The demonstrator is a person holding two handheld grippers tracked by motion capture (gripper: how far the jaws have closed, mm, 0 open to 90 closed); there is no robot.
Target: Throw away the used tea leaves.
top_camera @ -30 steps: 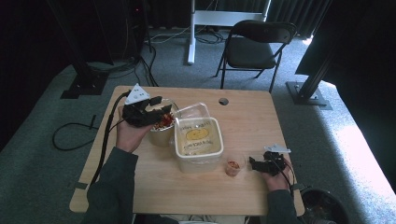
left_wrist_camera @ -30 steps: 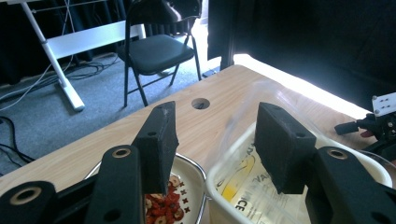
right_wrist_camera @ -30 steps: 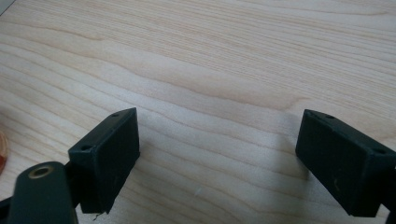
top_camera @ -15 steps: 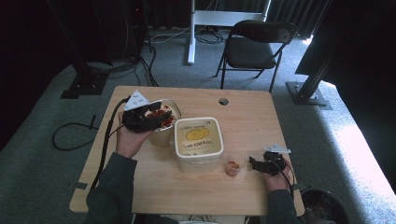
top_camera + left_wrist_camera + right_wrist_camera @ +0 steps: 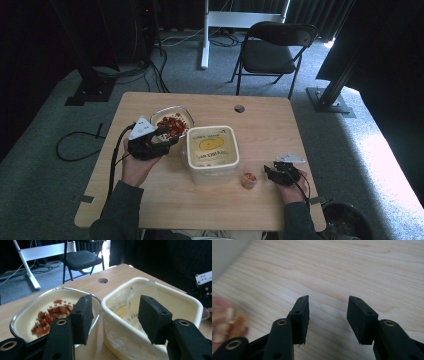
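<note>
A metal-rimmed bowl (image 5: pixel 172 121) of red pieces stands beside a cream tub (image 5: pixel 211 152). My left gripper (image 5: pixel 171 142) hovers low at the bowl's near rim, open. In the left gripper view its jaws (image 5: pixel 115 315) frame the bowl's rim (image 5: pixel 96 302) and the tub's wall (image 5: pixel 117 322) without pressing on either. A clear plastic piece (image 5: pixel 141 291) lies in the tub. My right gripper (image 5: pixel 267 172) rests right of a small cup (image 5: pixel 248 179) of red bits. Its jaws (image 5: pixel 328 315) have just been closing, with a gap left and bare table between them.
The wooden table (image 5: pixel 210 212) has a cable hole (image 5: pixel 239 108) near its far edge. A black chair (image 5: pixel 275 47) stands beyond it. A cable (image 5: pixel 75 145) loops on the floor at left, and a bin (image 5: pixel 345 222) sits at the near right corner.
My left gripper has sunk and drawn back toward the person, off the bowl's top. The clear plastic piece seen above the tub's far corner a second ago is gone from there. The right hand stayed put.
</note>
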